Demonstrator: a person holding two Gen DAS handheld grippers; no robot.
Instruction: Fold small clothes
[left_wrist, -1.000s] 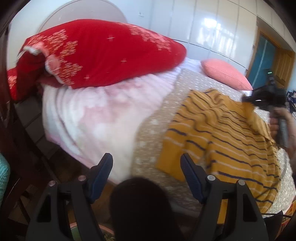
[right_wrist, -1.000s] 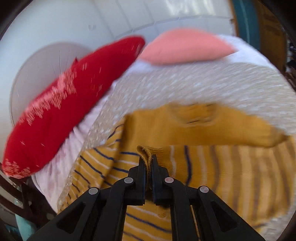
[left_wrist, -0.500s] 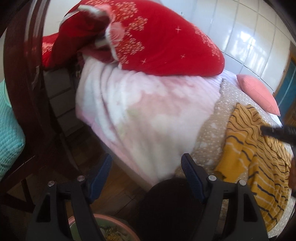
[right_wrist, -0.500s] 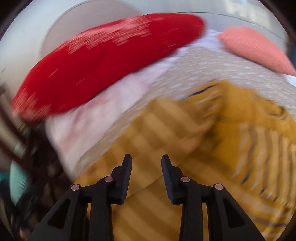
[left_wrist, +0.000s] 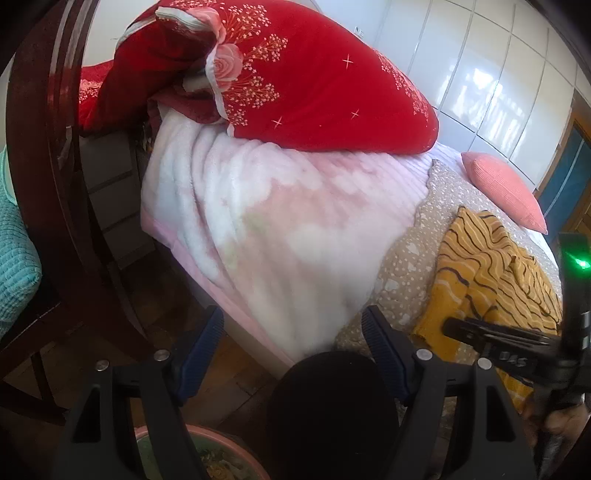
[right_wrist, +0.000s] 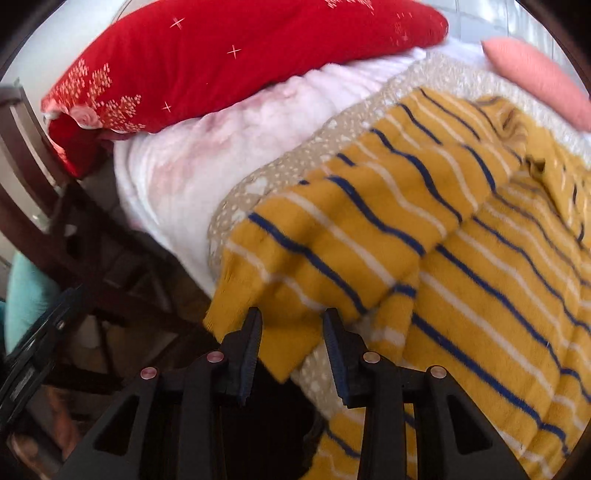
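A mustard-yellow sweater (right_wrist: 424, 236) with navy and white stripes lies on the beige dotted bedspread (right_wrist: 258, 188), one sleeve folded across its body toward the bed's near edge. It also shows in the left wrist view (left_wrist: 487, 269) at the right. My right gripper (right_wrist: 291, 325) is open, its jaws on either side of the sleeve's cuff end at the bed edge. My left gripper (left_wrist: 291, 325) is open and empty, held off the bed's side over the floor. The right gripper (left_wrist: 458, 328) shows from the side in the left wrist view.
A red flowered duvet (left_wrist: 303, 85) lies on a pink-white fleece blanket (left_wrist: 266, 229). A pink pillow (left_wrist: 506, 188) sits at the far side. A dark wooden chair (left_wrist: 48, 177) with a teal cushion (left_wrist: 14, 266) stands left. A bowl (left_wrist: 207, 458) is on the wood floor.
My right gripper let go of the sweater edge, opened, and moved down to the sleeve end at the bed's edge. My left gripper swung left, away from the sweater.
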